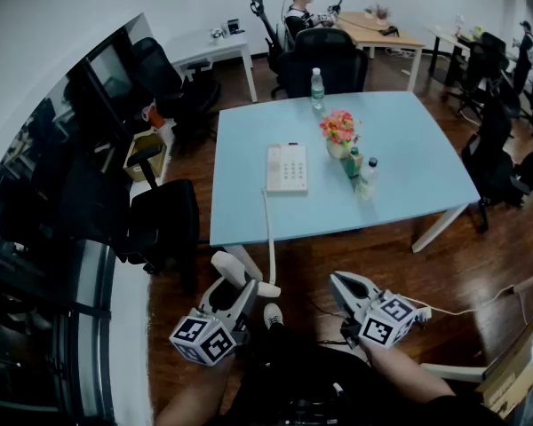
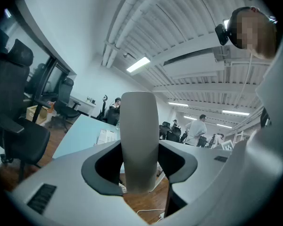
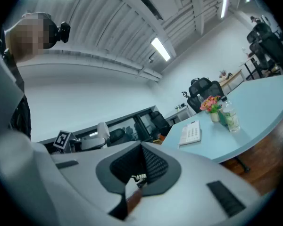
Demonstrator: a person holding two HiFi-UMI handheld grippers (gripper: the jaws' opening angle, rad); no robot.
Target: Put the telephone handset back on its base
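The white telephone base (image 1: 286,168) lies on the light blue table (image 1: 409,149), left of the flowers. Its cord (image 1: 269,229) hangs over the table's near edge down to the white handset (image 1: 268,288). My left gripper (image 1: 240,284) is shut on the handset, low and in front of the table. In the left gripper view the handset (image 2: 139,140) stands upright between the jaws, with the base (image 2: 106,136) far behind it. My right gripper (image 1: 340,284) is beside the left one, shut and holding nothing. The right gripper view shows the base (image 3: 190,132) on the table.
A vase of flowers (image 1: 339,131), a green bottle (image 1: 353,161) and a clear bottle (image 1: 366,177) stand right of the base, another bottle (image 1: 317,87) at the far edge. Black chairs (image 1: 160,224) stand left of the table. A person (image 1: 299,7) sits at a far desk.
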